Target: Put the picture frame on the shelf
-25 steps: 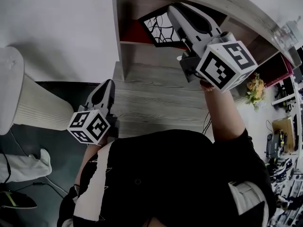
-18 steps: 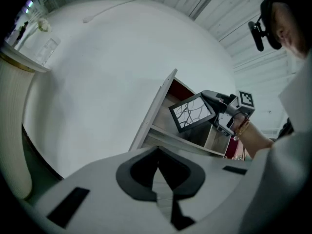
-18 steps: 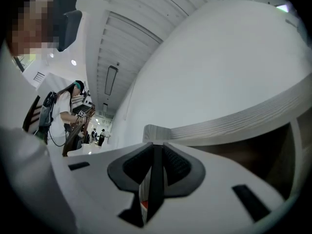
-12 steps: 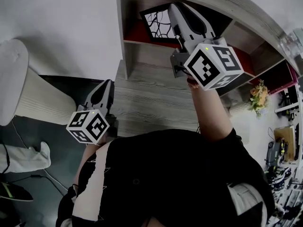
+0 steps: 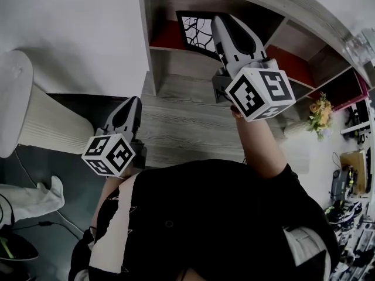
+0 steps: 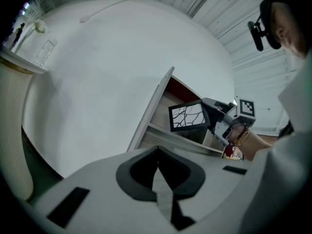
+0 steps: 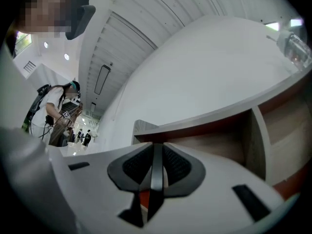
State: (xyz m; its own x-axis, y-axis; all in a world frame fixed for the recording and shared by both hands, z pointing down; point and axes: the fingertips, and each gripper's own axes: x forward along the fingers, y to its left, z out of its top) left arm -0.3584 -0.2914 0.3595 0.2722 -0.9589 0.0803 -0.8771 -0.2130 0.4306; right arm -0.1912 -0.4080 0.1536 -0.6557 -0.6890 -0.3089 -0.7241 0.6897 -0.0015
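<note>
The right gripper point(image 5: 222, 23) clamps its pads on the picture frame point(image 5: 196, 31), which shows edge-on between them, at the upper centre of the head view. The frame is in the opening of the upper left compartment of the shelf point(image 5: 150, 51). At lower left, the left gripper point(image 5: 132, 103) has its jaws together and empty, over the wooden top point(image 5: 187, 122).

Matt woodgrain shelf point(image 5: 179, 66), smooth black picture frame point(image 5: 196, 31).

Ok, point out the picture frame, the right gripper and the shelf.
picture frame point(image 5: 196, 31), head view, on its white patterned face.
right gripper point(image 5: 224, 27), head view, at the jaw tips, shut on the picture frame's edge.
shelf point(image 5: 147, 37), head view, on its left side panel.
</note>
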